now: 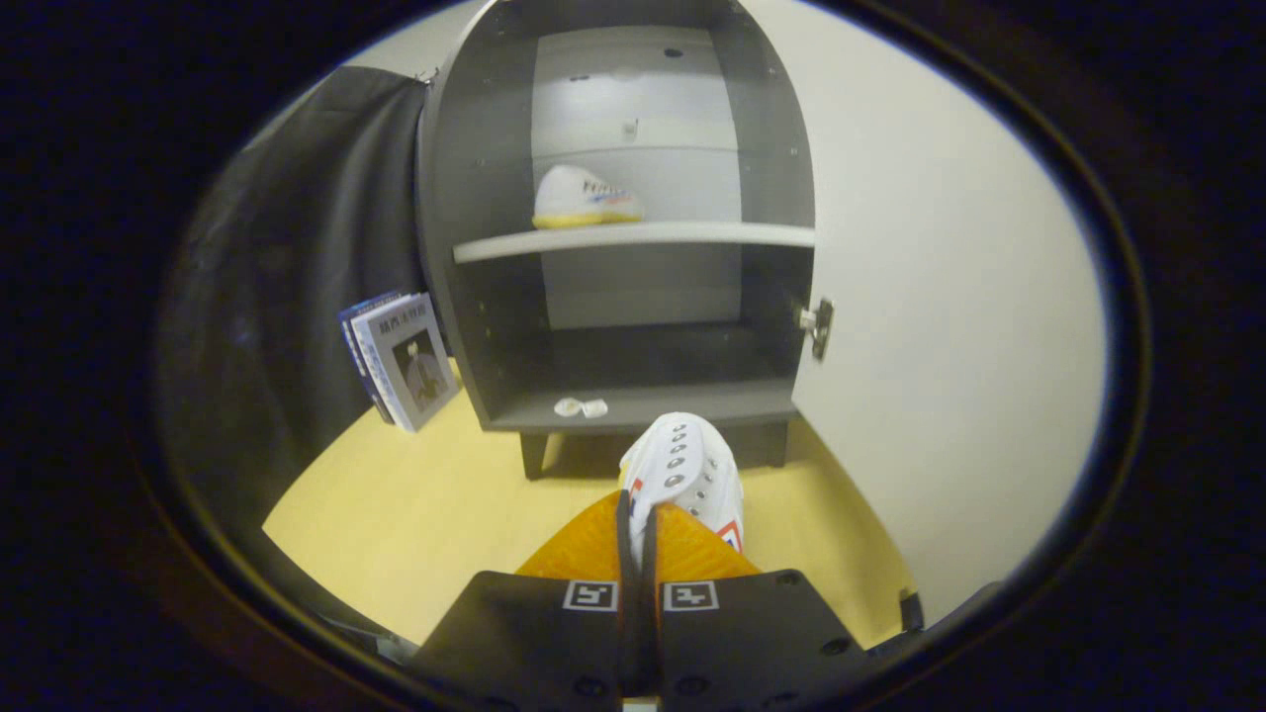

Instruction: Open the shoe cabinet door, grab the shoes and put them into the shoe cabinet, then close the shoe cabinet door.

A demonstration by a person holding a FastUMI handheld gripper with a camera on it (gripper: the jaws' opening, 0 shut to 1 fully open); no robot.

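Grey shoe cabinet (465,257) takes up most of what I'm seeing, sitting straight ahead of the claw and beyond it, raised on short legs. Its white door (949,326) is swung wide open off to the right of the claw, hinge bracket (818,324) visible on the inner edge. Yellow floor (425,514) runs underneath everything. Dark cloth hangs to the left of the cabinet, and a few books (401,358) lean against that side, ahead and left of the claw. Inside, one white shoe with a yellow sole (584,198) is already on the middle shelf (692,235), well beyond the fingers. On the bottom shelf there's a small white bit (581,406), can't tell what it is. My claw (641,529) is squeezed together on the second white sneaker (684,473), pinching its near end, with the rest of it poking out just ahead of the fingers toward the bottom of the cabinet, but not inside it yet.
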